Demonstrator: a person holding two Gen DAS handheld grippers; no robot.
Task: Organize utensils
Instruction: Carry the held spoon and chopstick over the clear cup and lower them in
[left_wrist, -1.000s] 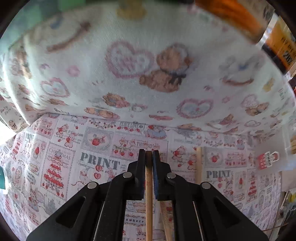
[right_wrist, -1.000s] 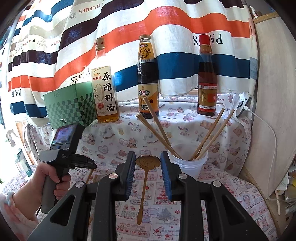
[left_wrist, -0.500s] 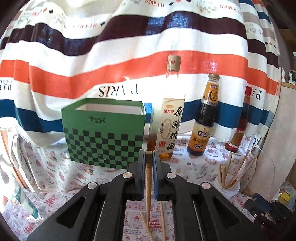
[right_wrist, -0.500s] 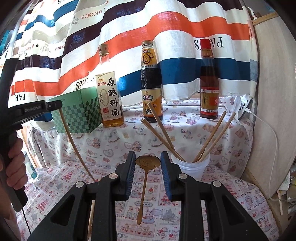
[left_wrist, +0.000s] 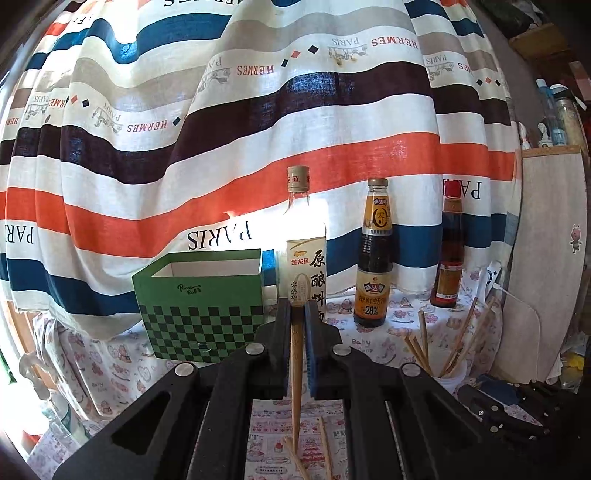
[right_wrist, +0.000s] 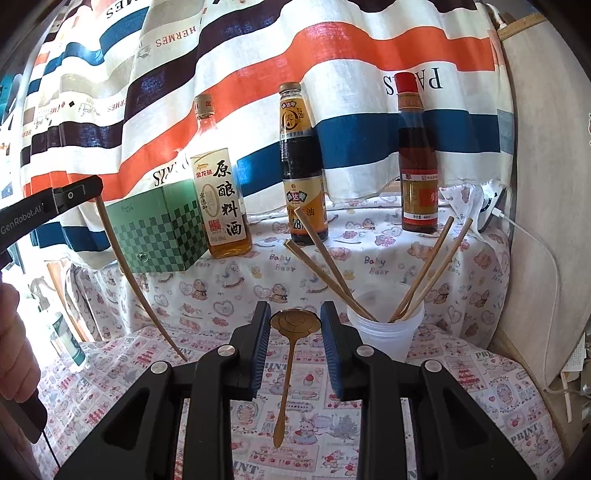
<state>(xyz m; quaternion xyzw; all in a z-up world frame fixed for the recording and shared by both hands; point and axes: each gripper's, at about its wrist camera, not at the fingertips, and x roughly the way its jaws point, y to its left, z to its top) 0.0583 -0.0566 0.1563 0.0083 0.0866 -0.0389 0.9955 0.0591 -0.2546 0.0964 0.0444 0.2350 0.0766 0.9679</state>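
My left gripper (left_wrist: 296, 306) is shut on a wooden chopstick (left_wrist: 295, 369) and holds it high above the table. In the right wrist view the same chopstick (right_wrist: 136, 284) hangs down from the left gripper (right_wrist: 94, 188), its tip just above the cloth. My right gripper (right_wrist: 294, 317) is open, with a gold spoon (right_wrist: 290, 354) lying on the table between and below its fingers. A clear plastic cup (right_wrist: 386, 332) holds several chopsticks (right_wrist: 428, 266), just right of the right gripper. Two loose chopsticks (left_wrist: 321, 450) lie on the cloth below the left gripper.
A green checkered box (right_wrist: 159, 232) and three sauce bottles (right_wrist: 303, 166) stand on a raised shelf at the back. A striped curtain (left_wrist: 258, 110) hangs behind. A white cable (right_wrist: 532, 243) runs along the right wall. A patterned cloth (right_wrist: 461, 406) covers the table.
The left gripper has lifted the chopstick off the table and tilted up from facing the cloth to facing the shelf. The right gripper has barely moved.
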